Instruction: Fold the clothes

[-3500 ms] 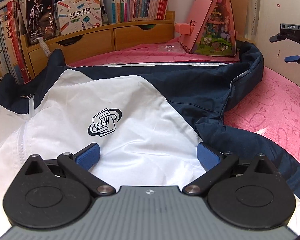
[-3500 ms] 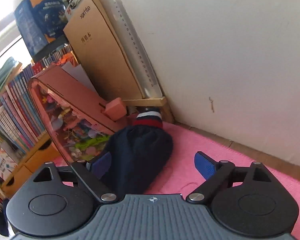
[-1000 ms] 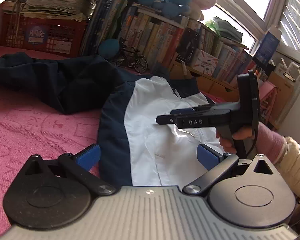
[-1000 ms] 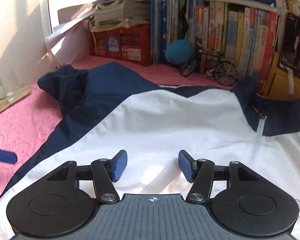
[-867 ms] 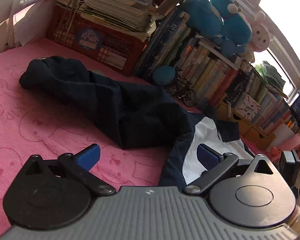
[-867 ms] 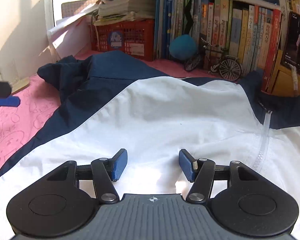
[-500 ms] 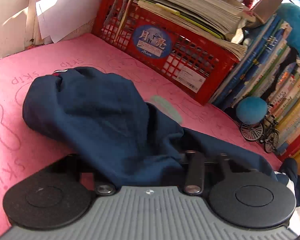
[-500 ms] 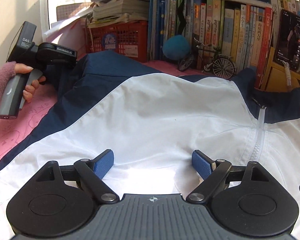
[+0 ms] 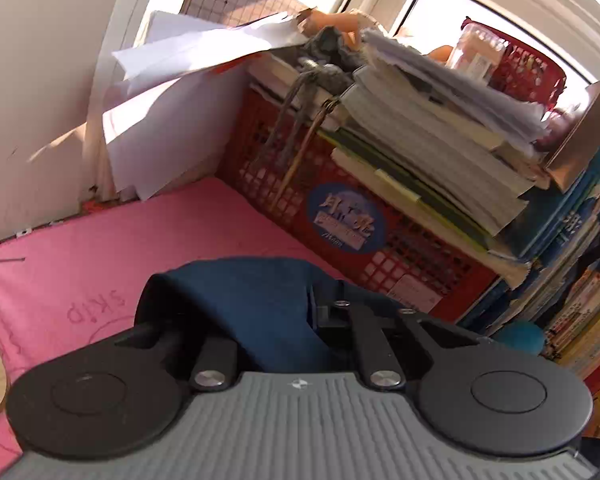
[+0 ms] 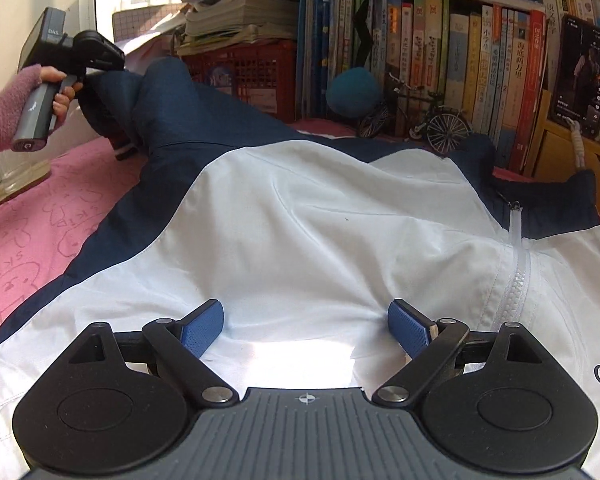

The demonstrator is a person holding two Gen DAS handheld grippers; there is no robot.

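A white and navy zip jacket (image 10: 308, 216) lies spread on the pink mat (image 10: 32, 216). Its navy sleeve (image 9: 256, 312) is pinched in my left gripper (image 9: 276, 320), which is shut on it and holds it lifted off the mat. The right wrist view shows that same left gripper (image 10: 90, 74) at far left, held by a hand in a pink sleeve, with the sleeve (image 10: 160, 104) raised and its striped cuff hanging. My right gripper (image 10: 303, 322) stands open low over the white front panel, nothing between its fingers. The zip (image 10: 516, 268) runs down at right.
A red crate (image 9: 352, 216) stacked with books and papers stands right behind the lifted sleeve. A bookshelf (image 10: 460, 60), a blue ball (image 10: 354, 92) and a model bicycle (image 10: 424, 120) line the back edge. A wall (image 9: 32, 100) bounds the mat on the left.
My left gripper swung out to the sleeve, shut on it and has lifted it toward the crate. My right gripper opened wider and stayed over the white panel.
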